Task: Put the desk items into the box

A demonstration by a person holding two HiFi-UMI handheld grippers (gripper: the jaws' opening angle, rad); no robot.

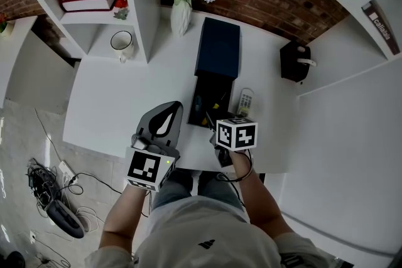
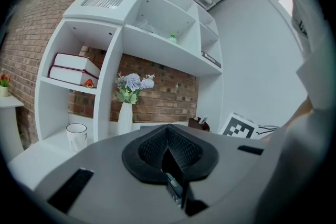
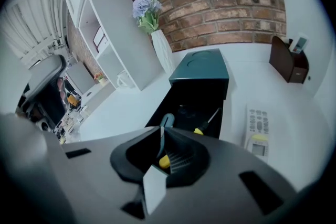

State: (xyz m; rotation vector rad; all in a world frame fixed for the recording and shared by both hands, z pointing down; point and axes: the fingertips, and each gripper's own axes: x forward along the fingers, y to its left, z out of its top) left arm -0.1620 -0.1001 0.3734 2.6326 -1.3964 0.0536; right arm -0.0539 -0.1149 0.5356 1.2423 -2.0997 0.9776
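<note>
Holding a slim tool (image 3: 164,161) over the near end of the open box (image 3: 195,97).
Nearest, left of the box, the left gripper (image 2: 169,147) sits level, closed and empty. The right gripper (image 3: 160,139) tilts down over the box's near end, jaws seemingly pinched on the slim tool, which looks light and stiff, held by its yellow end. A screwdriver (image 3: 209,120) lies inside the box. On the desk (image 1: 119,110) just right of the box, the remote (image 1: 244,101) looks light, rigid and smooth, and is best taken across its narrow sides.

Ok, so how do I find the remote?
Find the white desk and the dark open box in its middle. The remote lies flat on the desk, just right of the box. It's the only white thing with rows of buttons.
</note>
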